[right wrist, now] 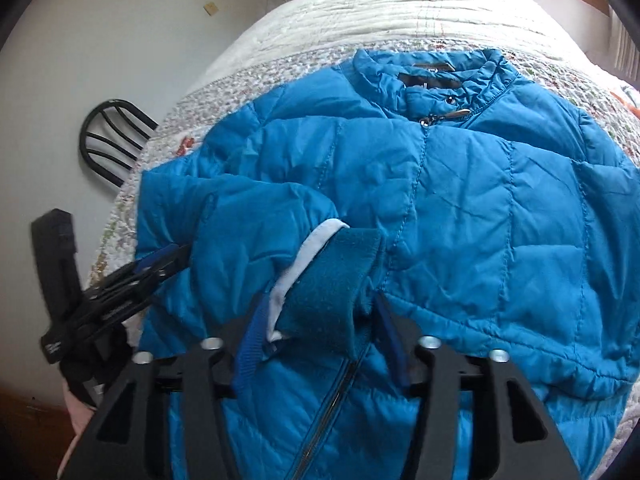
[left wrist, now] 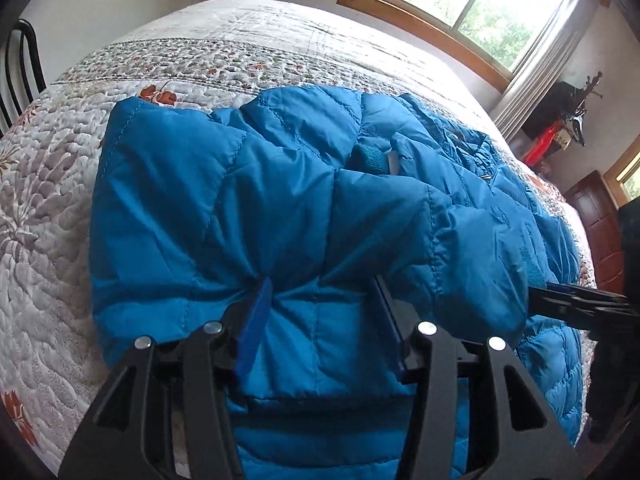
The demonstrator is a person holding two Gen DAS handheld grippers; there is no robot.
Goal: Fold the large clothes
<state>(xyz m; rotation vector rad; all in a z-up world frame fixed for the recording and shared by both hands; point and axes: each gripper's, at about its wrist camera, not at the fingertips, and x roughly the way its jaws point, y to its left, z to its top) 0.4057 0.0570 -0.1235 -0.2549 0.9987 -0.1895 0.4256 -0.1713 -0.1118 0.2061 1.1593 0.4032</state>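
My left gripper (left wrist: 320,292) clamps the blue puffer jacket (right wrist: 460,200) sleeve; my right gripper (right wrist: 320,312) clamps its knit cuff (right wrist: 332,280) over the quilted bed (left wrist: 240,40).

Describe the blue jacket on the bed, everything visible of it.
The blue jacket is a quilted puffer of shiny, nylon-looking fabric, lying front up on the floral quilt, zipped, collar away from the cameras. One sleeve is folded across its chest. The right tool straddles that sleeve's knit cuff; the left tool grips bunched sleeve fabric.
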